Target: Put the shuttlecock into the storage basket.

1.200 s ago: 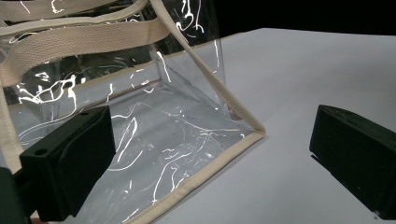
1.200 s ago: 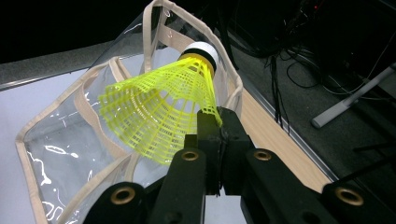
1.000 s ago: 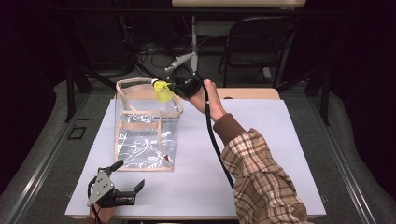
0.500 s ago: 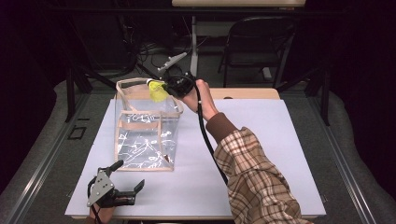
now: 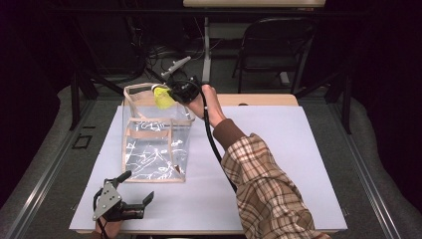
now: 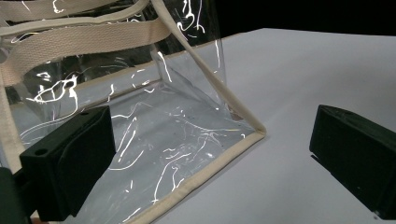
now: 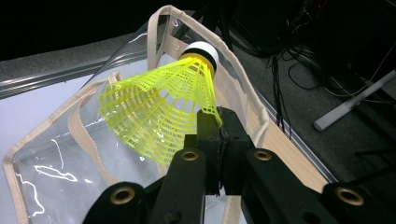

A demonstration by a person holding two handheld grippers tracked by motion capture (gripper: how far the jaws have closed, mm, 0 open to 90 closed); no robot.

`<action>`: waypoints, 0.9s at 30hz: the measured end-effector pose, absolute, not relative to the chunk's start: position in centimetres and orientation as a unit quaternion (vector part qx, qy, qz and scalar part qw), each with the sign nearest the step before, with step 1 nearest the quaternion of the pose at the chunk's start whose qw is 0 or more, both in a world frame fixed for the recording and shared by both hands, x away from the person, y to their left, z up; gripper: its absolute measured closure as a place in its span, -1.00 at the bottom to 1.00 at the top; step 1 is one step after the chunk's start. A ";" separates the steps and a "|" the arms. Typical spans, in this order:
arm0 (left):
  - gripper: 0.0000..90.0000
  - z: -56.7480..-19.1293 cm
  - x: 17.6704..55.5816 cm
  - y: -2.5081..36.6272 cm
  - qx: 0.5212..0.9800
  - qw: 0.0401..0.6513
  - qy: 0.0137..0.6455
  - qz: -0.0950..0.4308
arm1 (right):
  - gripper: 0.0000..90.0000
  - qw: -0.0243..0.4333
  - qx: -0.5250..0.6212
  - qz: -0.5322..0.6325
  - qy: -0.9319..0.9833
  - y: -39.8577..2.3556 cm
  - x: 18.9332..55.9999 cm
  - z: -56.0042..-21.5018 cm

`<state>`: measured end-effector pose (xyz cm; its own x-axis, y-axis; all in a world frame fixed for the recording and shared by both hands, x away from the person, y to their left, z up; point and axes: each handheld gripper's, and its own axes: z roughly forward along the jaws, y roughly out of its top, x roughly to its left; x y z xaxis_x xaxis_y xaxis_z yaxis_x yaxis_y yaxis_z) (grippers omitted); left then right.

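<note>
Above the far rim of the clear bag (image 5: 154,142), the right gripper (image 7: 217,119) has its jaws pressed together on the edge of a yellow shuttlecock (image 7: 161,107) — pinching the mesh skirt, with the white cork tip pointing away from the gripper. In the high view the right gripper (image 5: 171,92) and the shuttlecock (image 5: 161,95) hang over the bag's open top, at its back edge, the person's hand (image 5: 206,102) and plaid sleeve (image 5: 266,191) reaching in from the lower right.

Near the table's front edge the left gripper (image 5: 137,191) rests low on the white table (image 5: 278,144), jaws spread wide with nothing between them. In the left gripper view the left gripper (image 6: 210,154) looks at the bag's (image 6: 154,140) bottom corner, which lies in the gap between the jaws; one jaw stands close against the bag's clear wall — whether it touches I cannot tell.

The bag stands upright, its beige straps (image 6: 88,39) draped across the opening. Beyond the table stands a black chair (image 5: 276,47), with cables (image 5: 159,52) on the floor.
</note>
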<state>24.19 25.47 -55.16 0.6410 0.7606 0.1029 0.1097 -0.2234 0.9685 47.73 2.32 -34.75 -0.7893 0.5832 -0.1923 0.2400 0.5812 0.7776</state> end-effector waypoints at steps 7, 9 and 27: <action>-1.00 -55.2 24.2 25.5 0.722 0.546 0.302 0.299 | 0.98 0.219 0.239 0.386 0.864 3.4 48.2 -35.4; -1.00 -55.1 24.2 25.5 0.722 0.547 0.301 0.298 | 0.98 0.219 0.241 0.386 0.863 3.5 48.3 -35.5; -1.00 -55.1 24.2 25.5 0.722 0.547 0.301 0.299 | 0.98 0.218 0.249 0.375 0.866 4.1 49.2 -36.7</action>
